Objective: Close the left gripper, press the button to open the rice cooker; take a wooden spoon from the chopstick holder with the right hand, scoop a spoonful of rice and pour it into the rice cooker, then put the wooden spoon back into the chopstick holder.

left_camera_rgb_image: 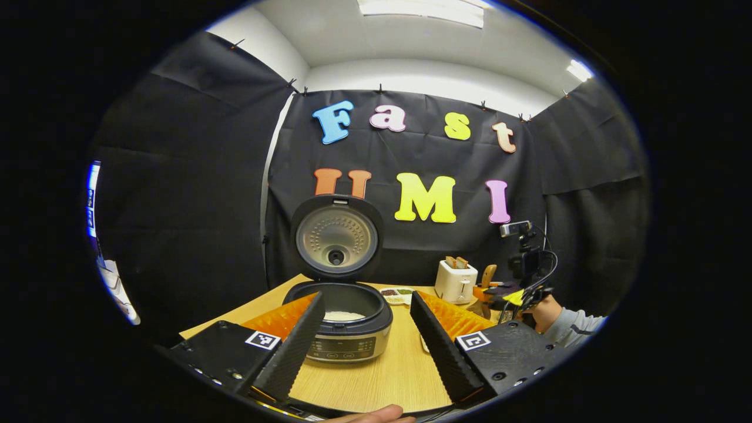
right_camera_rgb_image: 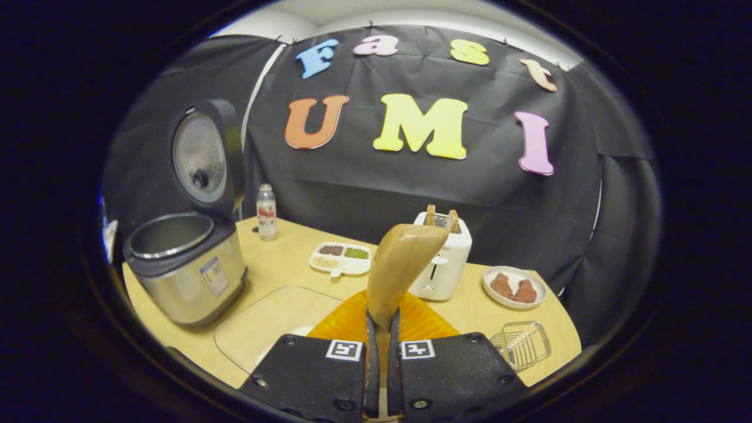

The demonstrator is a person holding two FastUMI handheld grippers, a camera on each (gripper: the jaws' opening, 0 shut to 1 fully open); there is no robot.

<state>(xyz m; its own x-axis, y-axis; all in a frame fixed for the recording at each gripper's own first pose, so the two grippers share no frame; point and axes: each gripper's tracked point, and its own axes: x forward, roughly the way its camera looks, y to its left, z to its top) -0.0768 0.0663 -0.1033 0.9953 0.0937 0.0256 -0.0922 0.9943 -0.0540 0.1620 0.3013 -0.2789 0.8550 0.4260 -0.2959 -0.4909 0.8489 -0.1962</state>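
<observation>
Left gripper [left_camera_rgb_image: 367, 329] hangs with jaws wide apart, and the rice cooker [left_camera_rgb_image: 343, 329] sits right between them, lid up, something white in the pot, probably rice. Right gripper [right_camera_rgb_image: 382, 358] has its jaws clamped on the wooden spoon [right_camera_rgb_image: 402, 264], bowl standing upright just ahead of the tips, toaster [right_camera_rgb_image: 443, 264] behind it.

The left gripper view faces the open rice cooker [left_camera_rgb_image: 343, 320] head-on from near; the right gripper view looks across the table [right_camera_rgb_image: 276, 267] from its right, sharing cooker and toaster [right_camera_rgb_image: 442, 258].
</observation>
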